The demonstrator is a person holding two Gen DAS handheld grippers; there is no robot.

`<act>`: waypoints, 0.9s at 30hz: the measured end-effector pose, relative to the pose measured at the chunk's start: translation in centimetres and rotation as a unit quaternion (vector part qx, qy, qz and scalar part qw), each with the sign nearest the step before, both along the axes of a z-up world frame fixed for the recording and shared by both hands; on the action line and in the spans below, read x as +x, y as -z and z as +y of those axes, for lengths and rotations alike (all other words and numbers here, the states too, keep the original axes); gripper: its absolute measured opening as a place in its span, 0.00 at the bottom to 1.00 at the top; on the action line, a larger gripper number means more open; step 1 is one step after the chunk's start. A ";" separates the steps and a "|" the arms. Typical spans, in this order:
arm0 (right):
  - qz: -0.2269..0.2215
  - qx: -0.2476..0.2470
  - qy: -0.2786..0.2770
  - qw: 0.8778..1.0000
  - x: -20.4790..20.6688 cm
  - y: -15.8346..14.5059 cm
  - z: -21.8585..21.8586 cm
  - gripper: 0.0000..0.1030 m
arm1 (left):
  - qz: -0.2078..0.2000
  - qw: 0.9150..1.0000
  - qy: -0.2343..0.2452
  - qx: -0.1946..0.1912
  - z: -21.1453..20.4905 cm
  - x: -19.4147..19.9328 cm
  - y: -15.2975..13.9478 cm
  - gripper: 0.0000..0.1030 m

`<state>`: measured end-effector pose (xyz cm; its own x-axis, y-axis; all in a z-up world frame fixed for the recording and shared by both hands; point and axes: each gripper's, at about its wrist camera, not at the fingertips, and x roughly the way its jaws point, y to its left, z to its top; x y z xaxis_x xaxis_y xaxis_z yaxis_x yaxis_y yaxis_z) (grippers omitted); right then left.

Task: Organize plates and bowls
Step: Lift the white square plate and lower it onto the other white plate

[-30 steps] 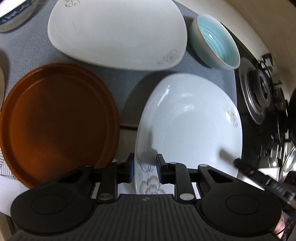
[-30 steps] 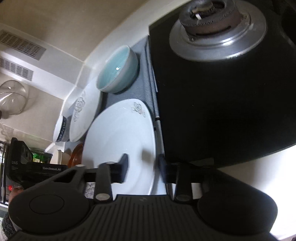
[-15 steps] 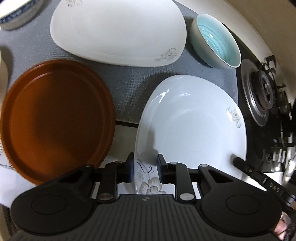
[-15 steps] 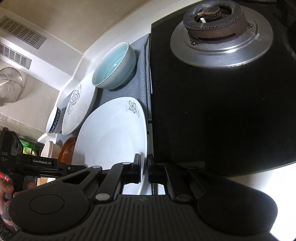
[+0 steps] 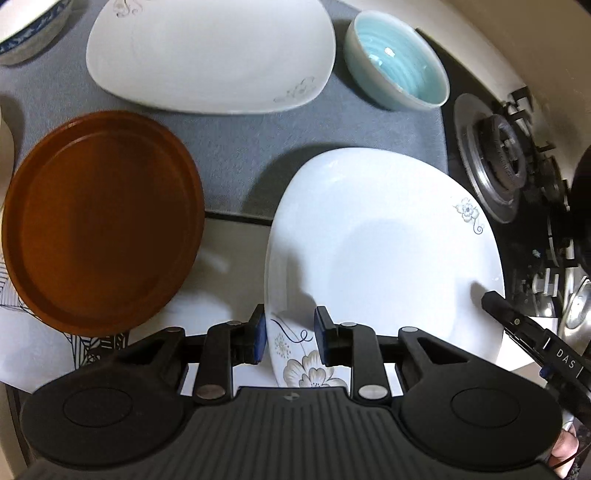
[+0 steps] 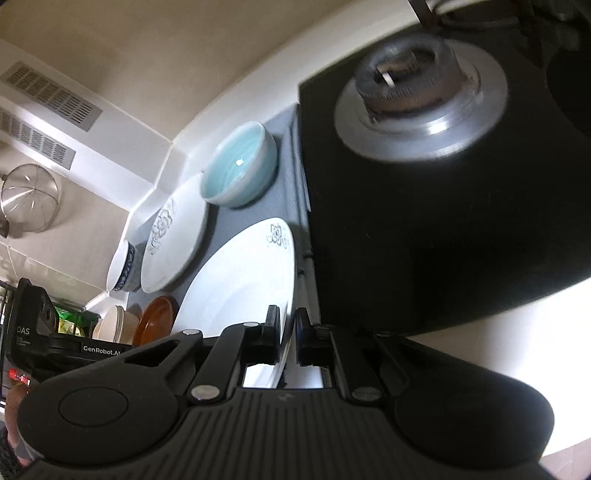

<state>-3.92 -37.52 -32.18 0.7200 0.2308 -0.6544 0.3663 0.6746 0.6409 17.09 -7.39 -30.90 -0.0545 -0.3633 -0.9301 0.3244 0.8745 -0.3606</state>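
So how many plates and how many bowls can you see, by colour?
White plates: 2
Brown plate: 1
Turquoise bowl: 1
Blue-and-white bowl: 1
Total: 5

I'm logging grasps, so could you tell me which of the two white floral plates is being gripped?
The nearer white plate, beside the stove: the right gripper pinches its rim and the left gripper straddles its edge. The farther white plate lies untouched.

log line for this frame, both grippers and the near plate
left gripper: open, astride near white plate rim | right gripper: shut on its opposite rim | plate: partly over grey mat
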 end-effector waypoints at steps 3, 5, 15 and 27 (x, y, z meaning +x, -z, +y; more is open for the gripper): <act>-0.005 0.019 0.013 1.000 0.6 -0.7 -0.3 0.08 | 0.007 1.000 -0.003 -0.017 0.7 0.9 -0.2 0.26; -0.003 0.021 0.021 1.000 1.4 -1.3 -0.1 0.07 | 0.017 1.000 -0.004 -0.023 1.5 1.6 -0.6 0.26; -0.014 0.007 0.022 1.000 6.4 -4.3 2.5 0.07 | -0.017 0.999 0.003 -0.046 4.4 5.7 -5.8 0.26; -0.008 -0.011 0.016 1.000 14.9 -4.4 7.2 0.08 | -0.023 0.999 -0.011 -0.047 8.9 14.4 -6.6 0.26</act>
